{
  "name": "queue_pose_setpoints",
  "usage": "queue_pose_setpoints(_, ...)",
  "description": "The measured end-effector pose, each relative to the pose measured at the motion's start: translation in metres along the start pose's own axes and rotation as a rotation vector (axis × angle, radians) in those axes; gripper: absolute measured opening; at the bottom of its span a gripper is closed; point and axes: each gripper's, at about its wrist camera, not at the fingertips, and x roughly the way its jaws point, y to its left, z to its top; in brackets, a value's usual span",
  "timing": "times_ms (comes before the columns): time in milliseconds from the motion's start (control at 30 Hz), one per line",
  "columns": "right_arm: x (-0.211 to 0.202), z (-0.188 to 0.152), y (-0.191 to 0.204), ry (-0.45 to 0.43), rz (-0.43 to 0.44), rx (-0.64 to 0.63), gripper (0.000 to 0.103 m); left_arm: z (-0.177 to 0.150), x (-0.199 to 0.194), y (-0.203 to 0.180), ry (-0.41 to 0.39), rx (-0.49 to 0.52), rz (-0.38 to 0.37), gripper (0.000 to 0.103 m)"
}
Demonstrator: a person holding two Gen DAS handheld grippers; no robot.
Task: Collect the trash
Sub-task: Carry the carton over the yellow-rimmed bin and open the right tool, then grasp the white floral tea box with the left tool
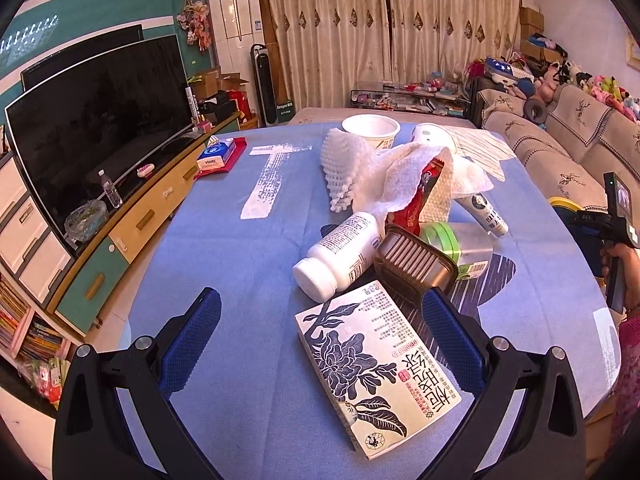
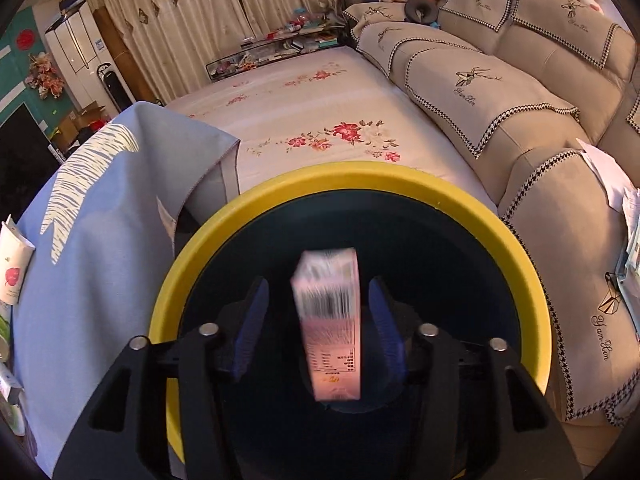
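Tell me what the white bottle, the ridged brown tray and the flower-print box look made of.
White bottle: smooth, slightly glossy plastic, judging by its soft sheen. Brown tray: probably thin metal, going by its pressed ridges and metallic glint. Flower-print box: matte printed cardboard with crisp folded edges.

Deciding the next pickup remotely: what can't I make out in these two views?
- Right wrist view: pink carton over the yellow-rimmed dark bin is motion-blurred; print unreadable, bin's bottom too dark.
- Left wrist view: red snack wrapper mostly hidden under the white cloth.
- Left wrist view: green-lidded clear jar partly hidden behind the ribbed brown tin.
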Motion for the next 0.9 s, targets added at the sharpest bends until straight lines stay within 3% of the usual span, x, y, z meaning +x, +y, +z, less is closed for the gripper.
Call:
queue_pose_setpoints(200,-0.042,-0.016,0.002,-0.085,0.035,-0.008,0.057,-0.006,0.003,0.001,0.019,-0.008,-0.002,0.099)
queue_pose_setpoints(367,-0.091,-0.030,0.009,-0.185,0.081,-0.038,0.064,-0.018,0.016,-0.010,0.108,-0.041,-0.013,0.099)
queue_pose_setpoints(500,-0.118,-0.035,0.017,-0.229,0.106,-0.075,0.066,-0.029,0.027,-0.018,0.148,-0.064,0.025,0.099)
queue_pose_setpoints(600,-0.131,-0.038,0.021,-0.247,0.130,-0.088,0.068,-0.033,0.037,-0.021,0.199,-0.106,-0.003,0.099)
queue_pose_setpoints(900,-0.139,-0.047,0.039,-0.235,0.176,-0.126,0.069,-0.033,0.060,-0.031,0.256,-0.156,-0.020,0.099)
